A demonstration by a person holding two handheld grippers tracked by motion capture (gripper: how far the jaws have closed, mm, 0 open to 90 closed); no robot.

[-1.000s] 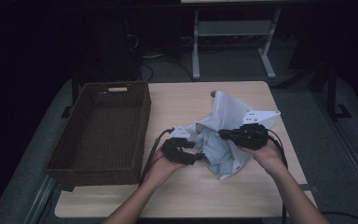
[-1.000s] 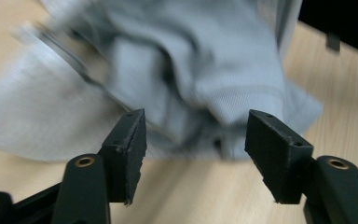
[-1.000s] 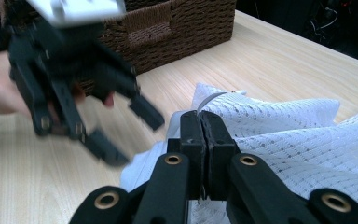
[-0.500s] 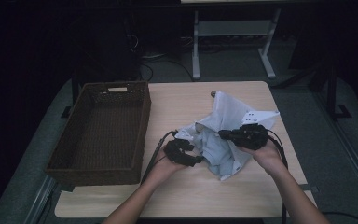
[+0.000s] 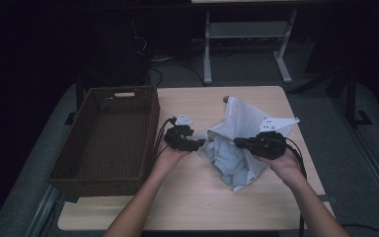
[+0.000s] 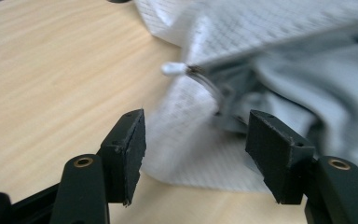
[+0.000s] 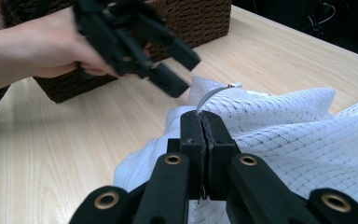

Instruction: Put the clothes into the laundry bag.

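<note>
High view shows a white mesh laundry bag [image 5: 237,143] lying crumpled on the right half of the wooden table [image 5: 197,207], with grey cloth bunched inside it and one corner lifted towards the far edge. The right gripper [image 5: 238,143] lies across the bag's middle; in the right gripper view its jaws are pressed tight together on the mesh fabric, and a thin white zipper pull [image 7: 214,95] curves up out of the bag just beyond their tips. The left gripper [image 5: 197,144] sits at the bag's left edge, just beside the fabric, held in the person's left hand [image 5: 170,157]. In the left gripper view its jaws stand well apart with nothing pinched; the mesh edge lies on the table between and just ahead of them, and the zipper pull [image 6: 177,70] lies farther ahead, blurred, clear of both pads. A dark wicker basket [image 5: 69,168] stands on the left side of the table, well apart from the bag, just left of the left hand.
</note>
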